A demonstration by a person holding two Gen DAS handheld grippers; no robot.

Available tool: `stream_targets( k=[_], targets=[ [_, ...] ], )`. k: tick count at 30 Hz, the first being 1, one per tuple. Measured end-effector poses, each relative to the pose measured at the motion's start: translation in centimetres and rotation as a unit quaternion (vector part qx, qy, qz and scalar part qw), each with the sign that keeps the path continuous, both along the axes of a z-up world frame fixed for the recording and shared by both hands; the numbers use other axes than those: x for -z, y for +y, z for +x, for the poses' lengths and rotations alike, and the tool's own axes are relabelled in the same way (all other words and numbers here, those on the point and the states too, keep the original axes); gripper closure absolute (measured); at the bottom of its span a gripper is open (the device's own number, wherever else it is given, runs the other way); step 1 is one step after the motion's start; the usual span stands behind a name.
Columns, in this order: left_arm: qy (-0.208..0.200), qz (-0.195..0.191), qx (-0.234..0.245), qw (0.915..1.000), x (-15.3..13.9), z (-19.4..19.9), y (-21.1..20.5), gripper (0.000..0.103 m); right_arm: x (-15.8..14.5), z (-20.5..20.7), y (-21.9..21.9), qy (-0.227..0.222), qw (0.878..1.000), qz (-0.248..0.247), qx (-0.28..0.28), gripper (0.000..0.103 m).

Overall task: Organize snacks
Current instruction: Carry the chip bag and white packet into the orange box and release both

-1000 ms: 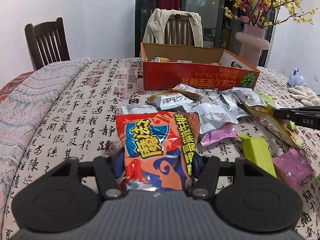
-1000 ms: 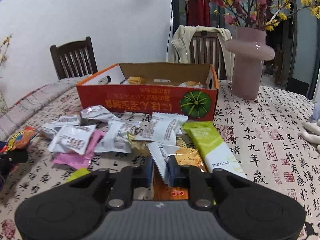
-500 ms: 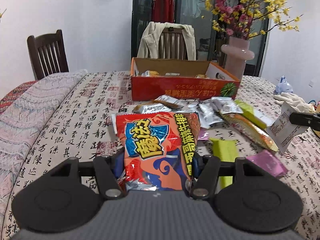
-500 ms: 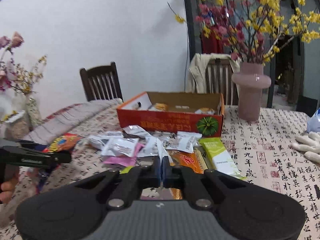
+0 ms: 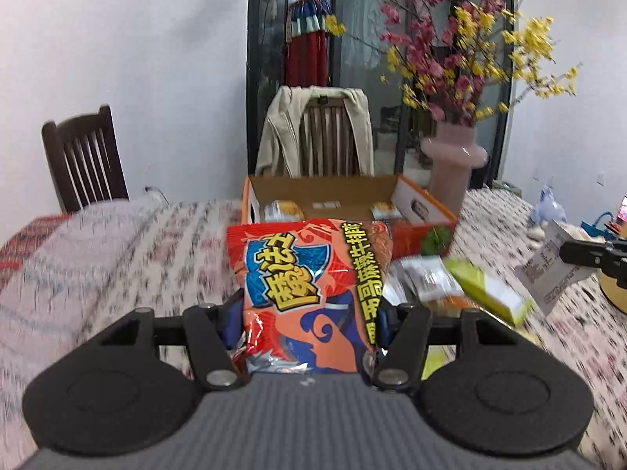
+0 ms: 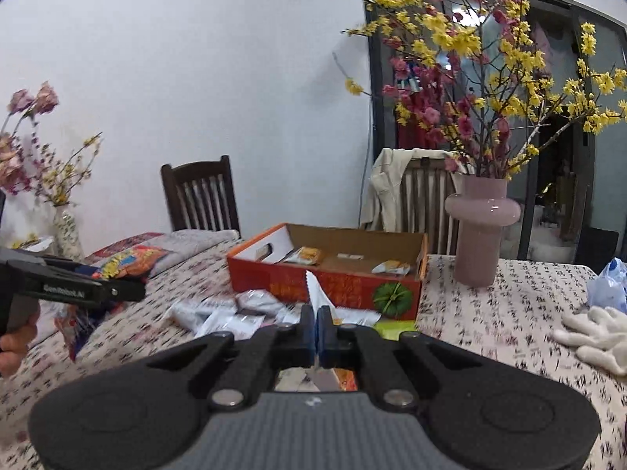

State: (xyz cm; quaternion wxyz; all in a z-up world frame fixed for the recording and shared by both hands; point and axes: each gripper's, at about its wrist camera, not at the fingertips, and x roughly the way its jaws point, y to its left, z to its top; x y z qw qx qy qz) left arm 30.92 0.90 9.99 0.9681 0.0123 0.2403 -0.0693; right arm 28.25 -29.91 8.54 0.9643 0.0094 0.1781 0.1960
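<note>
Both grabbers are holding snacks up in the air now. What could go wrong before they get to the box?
1. The right gripper pinches only the edge of a thin white packet; it may slip out.
2. The left gripper holds a big orange chip bag that hides part of the orange box, so aiming could be off.
3. The pink vase stands right beside the box; a wide swing might bump it.

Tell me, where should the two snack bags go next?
Probably forward over the box, then let go. The left gripper already holds the red bag and the right gripper pinches a white packet, both lifted, and the box sits open just ahead.
</note>
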Motion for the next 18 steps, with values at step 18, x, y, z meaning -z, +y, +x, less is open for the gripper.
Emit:
stream_targets(
  k=[18],
  targets=[
    [0.012, 0.013, -0.049, 0.9987, -0.5, 25.5, -1.0, 0.042, -2.7, 25.5, 2.9, 0.003, 1.000, -0.020, 0.022, 0.102]
  ],
)
